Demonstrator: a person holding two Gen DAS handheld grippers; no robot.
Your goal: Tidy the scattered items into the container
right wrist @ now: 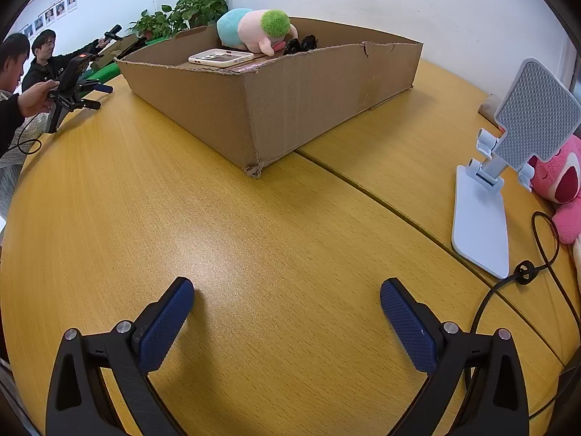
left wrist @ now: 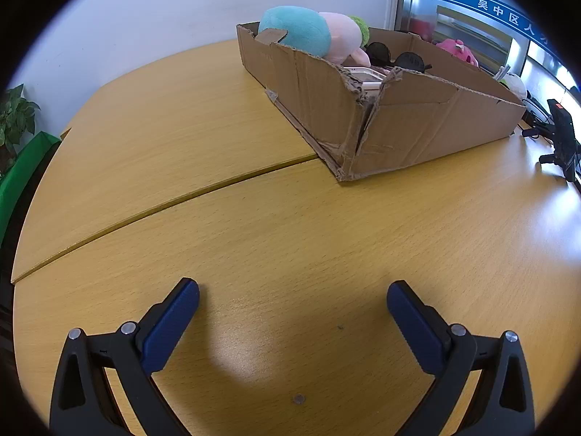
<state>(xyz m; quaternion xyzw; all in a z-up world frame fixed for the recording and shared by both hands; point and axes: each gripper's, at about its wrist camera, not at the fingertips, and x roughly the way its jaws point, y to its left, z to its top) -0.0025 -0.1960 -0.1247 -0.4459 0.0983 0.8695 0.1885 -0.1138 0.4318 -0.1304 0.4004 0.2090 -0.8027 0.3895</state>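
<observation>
1. The wooden bench (right wrist: 254, 239) carries everything; a seam runs across its top.
2. The cardboard box (right wrist: 290, 105) sits far back on the bench, well apart from both grippers.
3. A teal, pink and green plush toy (right wrist: 254, 31) lies inside the box, beside a phone (right wrist: 219, 57) and dark sunglasses (right wrist: 301, 44).
4. A white phone stand (right wrist: 486, 196) and pink plush (right wrist: 561, 185) remain outside, at the right.
5. The left gripper (left wrist: 292, 301) and right gripper (right wrist: 287, 299) hover over bare bench, jaws spread wide, empty.

Wooden table (right wrist: 254, 236) bears cardboard box (right wrist: 290, 101), phone stand (right wrist: 483, 218).
</observation>
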